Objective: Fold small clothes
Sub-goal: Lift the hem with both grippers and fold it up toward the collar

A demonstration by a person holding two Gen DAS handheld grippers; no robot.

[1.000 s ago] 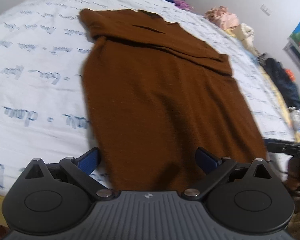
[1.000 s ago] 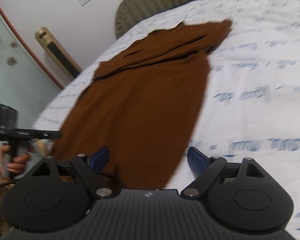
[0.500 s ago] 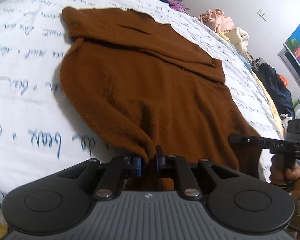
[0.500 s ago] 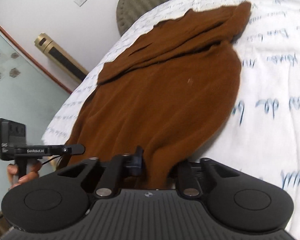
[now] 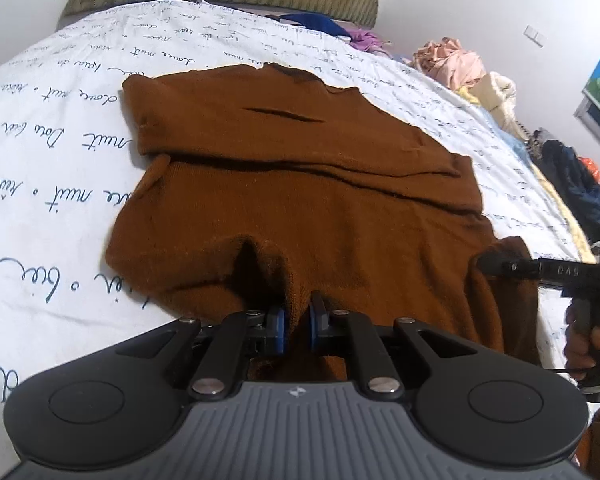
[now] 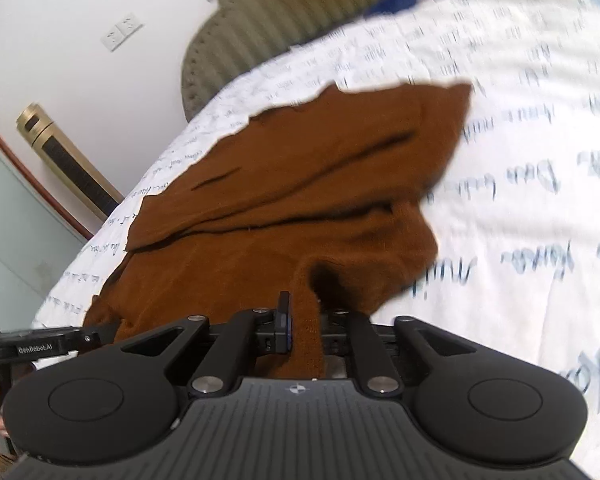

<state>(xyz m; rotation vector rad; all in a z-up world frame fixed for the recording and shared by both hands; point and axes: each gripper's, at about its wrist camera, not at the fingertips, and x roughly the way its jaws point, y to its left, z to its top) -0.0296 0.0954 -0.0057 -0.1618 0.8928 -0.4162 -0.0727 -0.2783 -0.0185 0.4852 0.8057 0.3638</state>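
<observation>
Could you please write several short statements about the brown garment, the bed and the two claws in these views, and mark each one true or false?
1. The left claw is shut on the brown garment. True.
2. The right claw hangs open above the cloth. False: a fold of the garment is pinched between its pads.
3. The garment lies on a white sheet with handwriting print. True.
4. The garment's sleeves stretch out flat to both sides. False: they are folded in across its upper part.
5. Other clothes are piled at the bed's far side. True.
6. The garment is blue. False: it is brown.
</observation>
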